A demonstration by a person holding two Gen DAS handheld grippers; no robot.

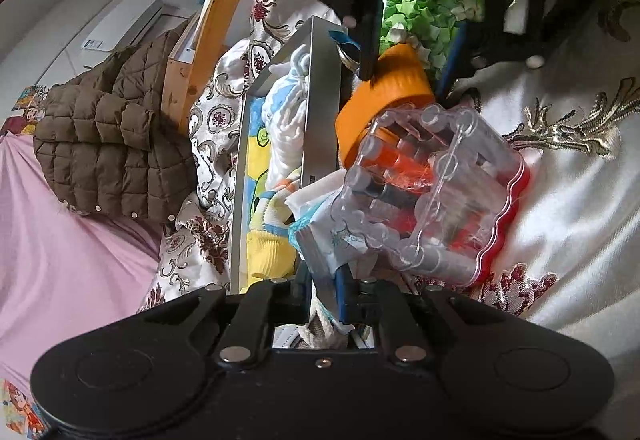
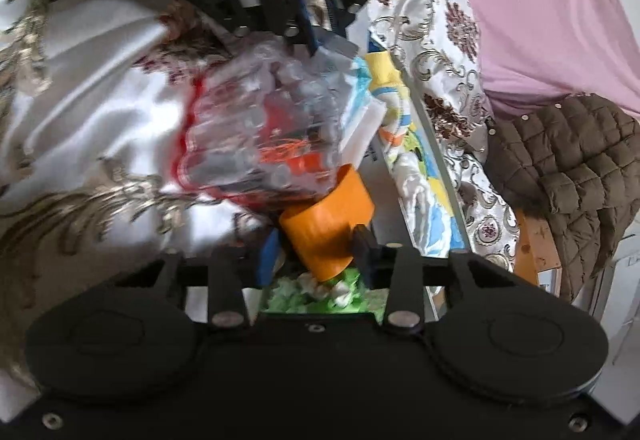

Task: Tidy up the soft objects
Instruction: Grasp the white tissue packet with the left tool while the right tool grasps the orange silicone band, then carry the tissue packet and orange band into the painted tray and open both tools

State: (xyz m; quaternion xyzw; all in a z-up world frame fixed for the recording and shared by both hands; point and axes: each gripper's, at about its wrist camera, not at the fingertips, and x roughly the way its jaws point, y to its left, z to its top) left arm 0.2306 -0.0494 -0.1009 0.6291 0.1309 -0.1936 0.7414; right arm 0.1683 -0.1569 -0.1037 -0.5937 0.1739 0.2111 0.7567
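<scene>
Left hand-held gripper: bottom centre, nearly closed, pinching the tissue pack.
Right hand-held gripper: bottom centre, jaws straddling the orange lid; contact unclear.
Clear case: centre, leaning on the pack.
Tray: centre left, holding soft toys.
Risk: pulling the pack could topple the case onto the bedspread.

Each tool is matte black, with round silver screws and blue-edged fingers.
</scene>
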